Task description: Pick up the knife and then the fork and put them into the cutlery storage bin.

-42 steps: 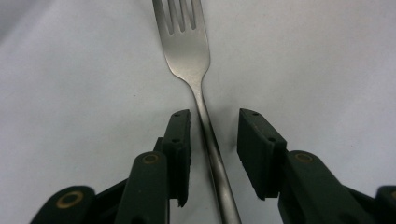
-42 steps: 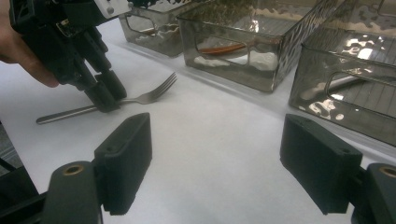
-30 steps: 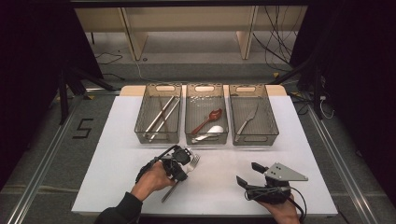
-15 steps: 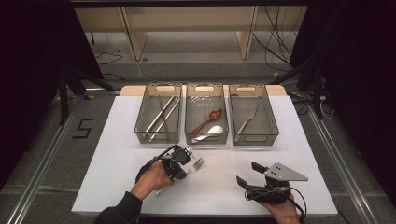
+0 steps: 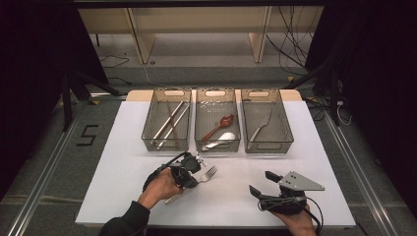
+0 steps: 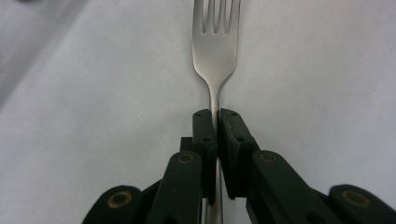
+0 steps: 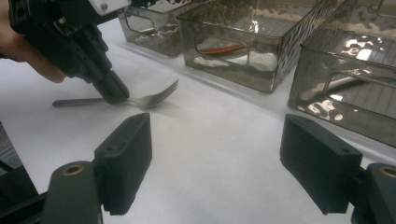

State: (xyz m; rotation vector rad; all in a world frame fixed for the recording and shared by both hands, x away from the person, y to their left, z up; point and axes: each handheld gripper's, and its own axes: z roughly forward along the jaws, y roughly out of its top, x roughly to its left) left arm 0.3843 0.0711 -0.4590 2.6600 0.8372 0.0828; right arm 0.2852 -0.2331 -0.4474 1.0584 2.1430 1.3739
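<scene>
**Fork gripped near the table's front edge**

The white table (image 5: 123, 147) stands in a dim room, with three smoked plastic bins lined up along its far edge. The left bin (image 5: 167, 125) holds chopsticks, the middle bin (image 5: 218, 125) a red spoon and a white one, the right bin (image 5: 266, 125) a knife. The fork (image 5: 209, 173) lies flat on the table towards the front edge, left of centre, tines pointing at the bins. The left gripper (image 6: 217, 126) has just been closing and its jaws now pinch the fork's neck just below the tines (the handle runs back beneath the gripper body). With the grip made, the fork looks ready to be lifted, probably towards one of the bins. The right gripper (image 5: 263, 184) rests near the front right corner, jaws wide apart with nothing between them.
</scene>
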